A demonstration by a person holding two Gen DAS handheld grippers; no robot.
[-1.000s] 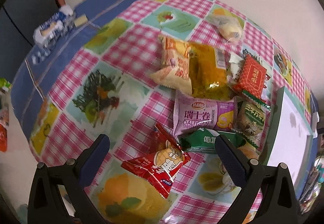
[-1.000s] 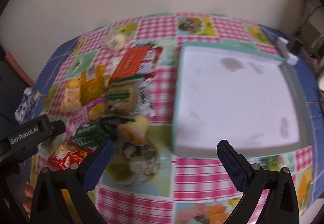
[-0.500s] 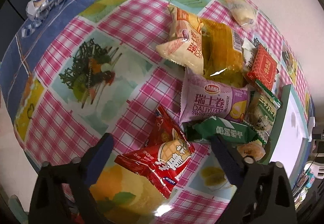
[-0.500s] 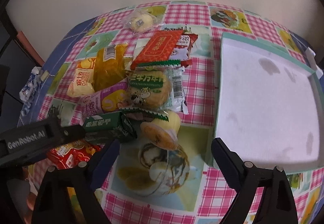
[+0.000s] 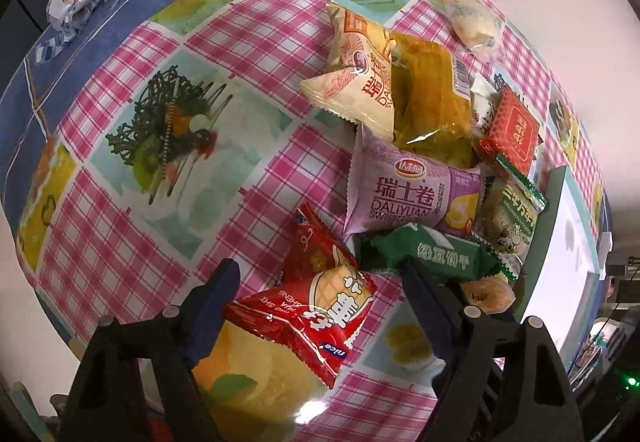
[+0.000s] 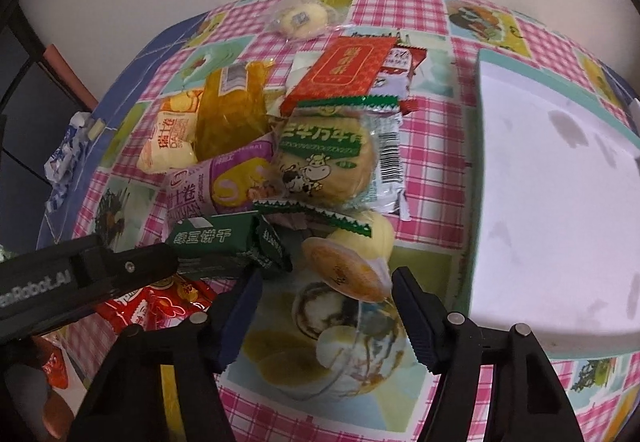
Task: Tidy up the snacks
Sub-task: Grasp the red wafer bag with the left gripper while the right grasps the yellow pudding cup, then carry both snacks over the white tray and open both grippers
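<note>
1. Left gripper (image 5: 316, 298): jaws closing, not yet pressing; the red snack packet (image 5: 308, 316) lies between them, long axis slanting across the gap.
2. Right gripper (image 6: 326, 312): jaws closing, apart; the round orange-lidded cake (image 6: 346, 270) sits just ahead between the tips, nearer this hand.
3. Tray (image 6: 478, 170): right of the pile, holds no snacks.
4. Remaining packets lie heaped on the checked tablecloth (image 5: 160, 226), beside the tray.

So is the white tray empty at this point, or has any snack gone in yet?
Empty: the tray shows only its bare, stained white floor. All the snacks lie on the tablecloth beside it.
</note>
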